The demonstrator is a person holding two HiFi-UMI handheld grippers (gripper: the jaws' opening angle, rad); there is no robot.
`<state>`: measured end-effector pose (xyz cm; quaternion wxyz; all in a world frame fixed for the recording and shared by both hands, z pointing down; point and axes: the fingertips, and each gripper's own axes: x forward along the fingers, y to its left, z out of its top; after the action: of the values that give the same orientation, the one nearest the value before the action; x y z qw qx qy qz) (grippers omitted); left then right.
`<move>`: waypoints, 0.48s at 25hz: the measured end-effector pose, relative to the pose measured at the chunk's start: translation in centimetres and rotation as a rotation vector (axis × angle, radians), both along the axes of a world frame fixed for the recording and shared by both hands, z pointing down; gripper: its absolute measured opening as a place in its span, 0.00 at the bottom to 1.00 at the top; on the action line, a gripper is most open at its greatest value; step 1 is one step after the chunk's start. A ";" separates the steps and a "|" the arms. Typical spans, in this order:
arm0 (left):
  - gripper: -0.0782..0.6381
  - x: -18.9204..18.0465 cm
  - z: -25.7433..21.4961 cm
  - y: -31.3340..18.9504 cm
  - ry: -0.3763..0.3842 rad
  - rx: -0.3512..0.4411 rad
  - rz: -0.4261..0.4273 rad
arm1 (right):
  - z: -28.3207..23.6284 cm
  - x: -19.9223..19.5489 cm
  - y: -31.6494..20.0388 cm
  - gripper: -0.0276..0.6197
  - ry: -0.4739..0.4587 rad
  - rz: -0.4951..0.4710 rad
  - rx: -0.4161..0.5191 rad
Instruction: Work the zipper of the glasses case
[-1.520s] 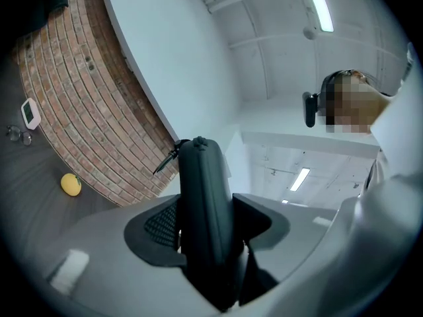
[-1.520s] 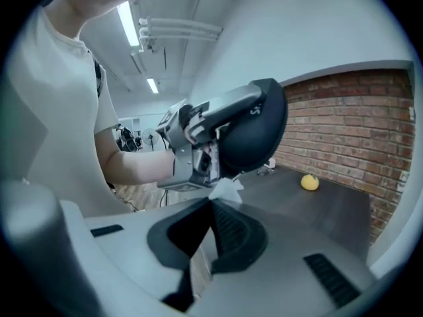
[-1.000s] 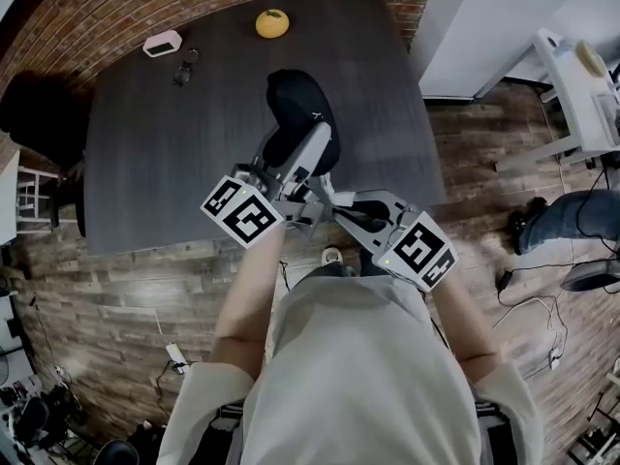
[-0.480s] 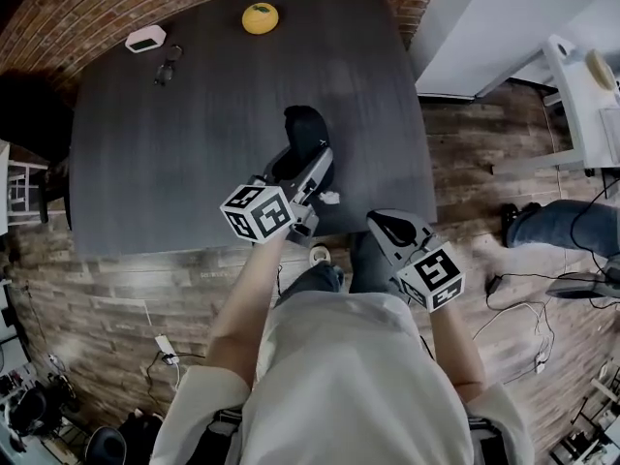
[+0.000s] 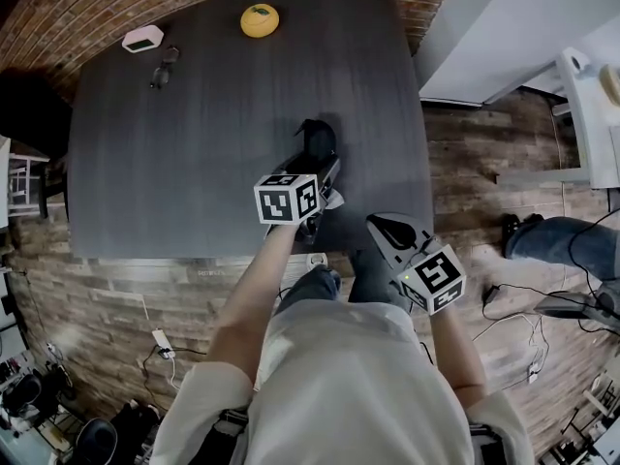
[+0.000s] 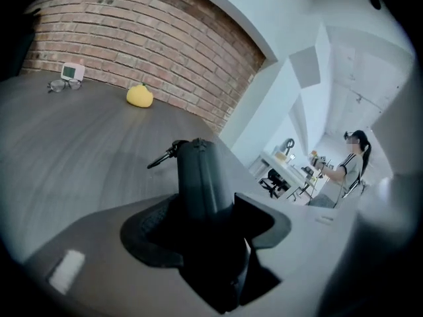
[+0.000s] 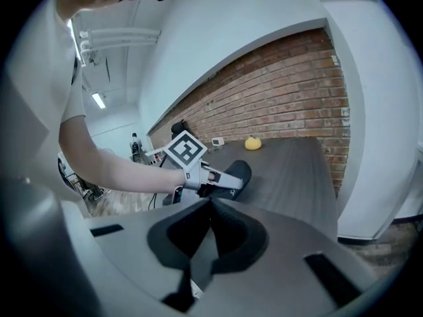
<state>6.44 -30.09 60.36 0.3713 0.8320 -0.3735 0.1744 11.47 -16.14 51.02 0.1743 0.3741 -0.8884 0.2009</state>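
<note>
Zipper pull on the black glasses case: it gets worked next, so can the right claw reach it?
Probably yes: left claw holds the black glasses case, dark zipper pull sticking out free; right claw is shut and empty.

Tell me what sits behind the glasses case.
Far behind the glasses case, near the brick wall, lie a yellow round object, a pair of glasses and a small white device. The tabletop right behind the case is covered.
</note>
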 end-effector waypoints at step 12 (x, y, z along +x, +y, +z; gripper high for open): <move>0.53 -2.0 0.2 -0.9 -0.024 -0.013 -0.050 | 0.0 -0.6 -1.2 0.05 0.001 -0.031 0.016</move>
<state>4.46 -31.00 60.54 0.3764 0.8179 -0.3973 0.1775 10.84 -17.36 51.02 0.1749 0.3617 -0.8957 0.1906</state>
